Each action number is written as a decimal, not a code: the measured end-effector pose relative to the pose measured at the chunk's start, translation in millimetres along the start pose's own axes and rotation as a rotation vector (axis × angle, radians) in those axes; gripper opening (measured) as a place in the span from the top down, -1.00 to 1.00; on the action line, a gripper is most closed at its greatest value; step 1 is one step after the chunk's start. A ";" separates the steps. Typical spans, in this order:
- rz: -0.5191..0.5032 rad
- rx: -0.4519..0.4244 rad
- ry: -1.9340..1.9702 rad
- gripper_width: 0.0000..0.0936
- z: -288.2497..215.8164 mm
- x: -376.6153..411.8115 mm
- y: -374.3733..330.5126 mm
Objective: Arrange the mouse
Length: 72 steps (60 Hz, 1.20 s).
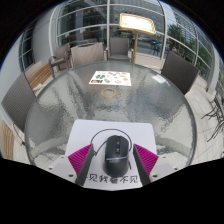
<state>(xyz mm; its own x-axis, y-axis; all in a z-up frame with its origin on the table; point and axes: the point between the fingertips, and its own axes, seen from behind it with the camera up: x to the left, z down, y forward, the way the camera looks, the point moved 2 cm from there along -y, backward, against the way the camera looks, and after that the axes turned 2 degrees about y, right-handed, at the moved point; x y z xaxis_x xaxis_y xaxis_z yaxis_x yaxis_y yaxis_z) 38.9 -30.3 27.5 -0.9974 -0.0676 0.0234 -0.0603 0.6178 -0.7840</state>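
Your claw (116, 165) is spread wide, magenta pads (83, 158) flanking the mouse (116, 152) with a gap either side. Mouse sits on a white sheet (112, 131) with printed characters at its near edge, resting on the round glass worktop (60, 110). Beyond: a second printed sheet (110, 77). Farther off, chairs (120, 46) round the far rim.

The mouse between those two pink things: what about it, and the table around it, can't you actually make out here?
- Gripper view: the mouse shows only from above; its underside is hidden.
- Whether the fingers touch its sides is unclear.
- The white sheet under it: printed characters are too small to read.
- The far paper on the glass table: its coloured marks are too small to identify.
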 end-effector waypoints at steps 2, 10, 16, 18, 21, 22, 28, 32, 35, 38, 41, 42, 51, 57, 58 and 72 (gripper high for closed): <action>0.003 -0.037 -0.003 -0.68 -12.9 2.9 -11.2; 0.026 -0.118 -0.011 -0.67 -51.7 14.4 -67.1; 0.004 -0.183 -0.003 -0.69 -69.9 33.6 -113.5; -0.001 -0.202 0.007 -0.68 -72.3 39.2 -130.0; -0.003 -0.228 0.018 -0.68 -75.1 46.4 -151.8; -0.002 -0.237 0.020 -0.68 -74.1 48.6 -159.4; 0.003 -0.262 0.027 -0.68 -76.8 54.8 -191.7; 0.003 -0.292 0.031 -0.68 -70.4 59.9 -211.6; 0.012 -0.310 0.034 -0.68 -64.7 63.4 -225.8; 0.023 -0.318 0.034 -0.68 -60.1 63.6 -232.8; 0.024 -0.308 0.028 -0.66 -49.3 68.8 -240.0; 0.024 -0.304 0.024 -0.66 -47.2 70.0 -241.0; 0.035 -0.289 0.016 -0.68 -27.1 74.7 -254.0; 0.046 -0.279 0.011 -0.68 -13.9 75.0 -258.7; 0.046 -0.281 0.011 -0.67 -13.5 75.5 -259.9; 0.049 -0.301 0.012 -0.67 -11.4 79.5 -268.7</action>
<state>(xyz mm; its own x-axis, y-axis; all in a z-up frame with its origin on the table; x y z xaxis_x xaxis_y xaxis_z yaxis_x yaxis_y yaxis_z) -24.6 -192.8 247.2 -0.9997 -0.0239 -0.0018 -0.0187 0.8245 -0.5655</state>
